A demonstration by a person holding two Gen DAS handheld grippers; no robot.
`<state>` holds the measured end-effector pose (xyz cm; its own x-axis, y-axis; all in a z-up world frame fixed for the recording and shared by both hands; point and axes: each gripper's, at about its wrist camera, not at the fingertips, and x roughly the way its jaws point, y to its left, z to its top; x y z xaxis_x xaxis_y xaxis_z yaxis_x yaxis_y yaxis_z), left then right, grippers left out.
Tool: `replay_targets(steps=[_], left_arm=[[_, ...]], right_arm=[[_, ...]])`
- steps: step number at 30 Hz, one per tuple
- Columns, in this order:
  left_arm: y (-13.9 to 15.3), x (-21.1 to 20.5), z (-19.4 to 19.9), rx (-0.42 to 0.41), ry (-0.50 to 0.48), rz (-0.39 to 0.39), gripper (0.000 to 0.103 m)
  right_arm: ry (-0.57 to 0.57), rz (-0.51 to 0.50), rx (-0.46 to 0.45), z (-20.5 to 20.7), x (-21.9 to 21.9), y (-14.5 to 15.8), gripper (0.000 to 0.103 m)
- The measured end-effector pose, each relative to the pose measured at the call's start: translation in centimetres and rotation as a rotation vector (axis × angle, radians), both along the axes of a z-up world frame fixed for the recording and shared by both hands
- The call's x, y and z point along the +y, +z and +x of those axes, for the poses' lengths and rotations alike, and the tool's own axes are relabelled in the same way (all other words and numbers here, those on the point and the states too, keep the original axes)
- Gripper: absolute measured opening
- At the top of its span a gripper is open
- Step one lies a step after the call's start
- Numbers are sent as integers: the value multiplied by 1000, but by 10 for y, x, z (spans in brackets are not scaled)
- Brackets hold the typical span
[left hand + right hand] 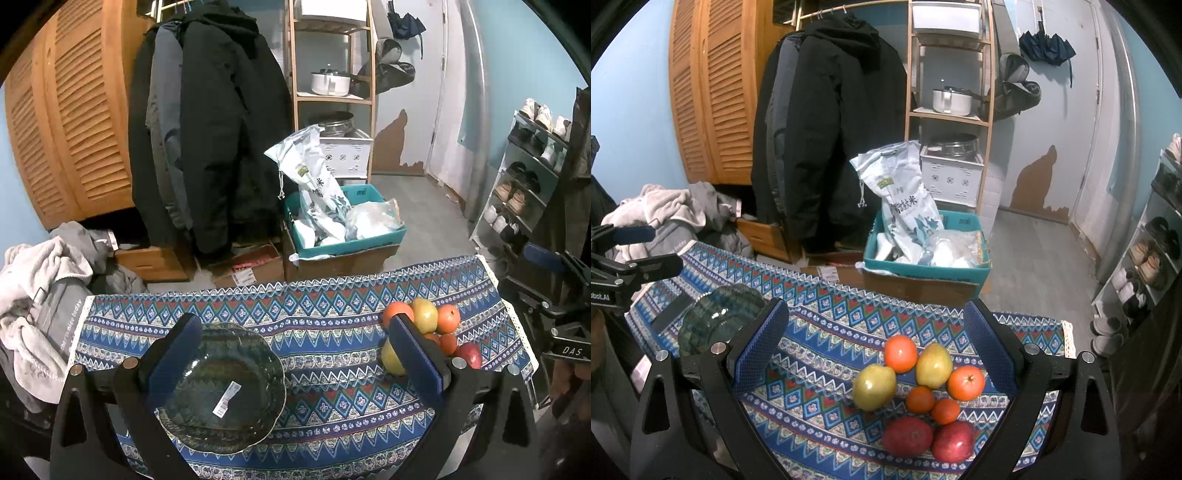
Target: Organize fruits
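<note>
Eight clustered round fruits [916,391] lay on the blue patterned tablecloth [827,332], directly under the right gripper [882,339], jaws apart and empty. Left gripper [295,354], also apart, hovered over the dark green glass plate [221,387], well left of them.

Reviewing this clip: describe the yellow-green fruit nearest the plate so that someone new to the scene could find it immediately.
Start at the patterned blue tablecloth, which carries a dark glass plate at one end and a fruit cluster at the other. On the cluster's plate-facing edge lies a yellow-green pear, touching a small orange. The other pear is wedged between two big oranges; this one has open cloth on its plate side.
</note>
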<state>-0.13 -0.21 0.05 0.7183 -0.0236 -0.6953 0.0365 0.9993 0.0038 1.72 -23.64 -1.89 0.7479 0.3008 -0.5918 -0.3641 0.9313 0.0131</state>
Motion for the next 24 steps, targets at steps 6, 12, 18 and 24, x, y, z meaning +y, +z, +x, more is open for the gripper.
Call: replay_targets(steps=[6,12,18,24], left_arm=[[0,0,0,-2,-1,1,102],[0,0,-1,2,-3,-1,102],[0,0,-1,1,-2,-1,102],[0,0,-1,0,-2,-1,102]], right_arm=[[3,1,-2,-1,0,-1,94],[2,2,0,-1,0,0,94],[2,0,1,-1,0,0,94],[3,2,0,-1,0,-1,94]])
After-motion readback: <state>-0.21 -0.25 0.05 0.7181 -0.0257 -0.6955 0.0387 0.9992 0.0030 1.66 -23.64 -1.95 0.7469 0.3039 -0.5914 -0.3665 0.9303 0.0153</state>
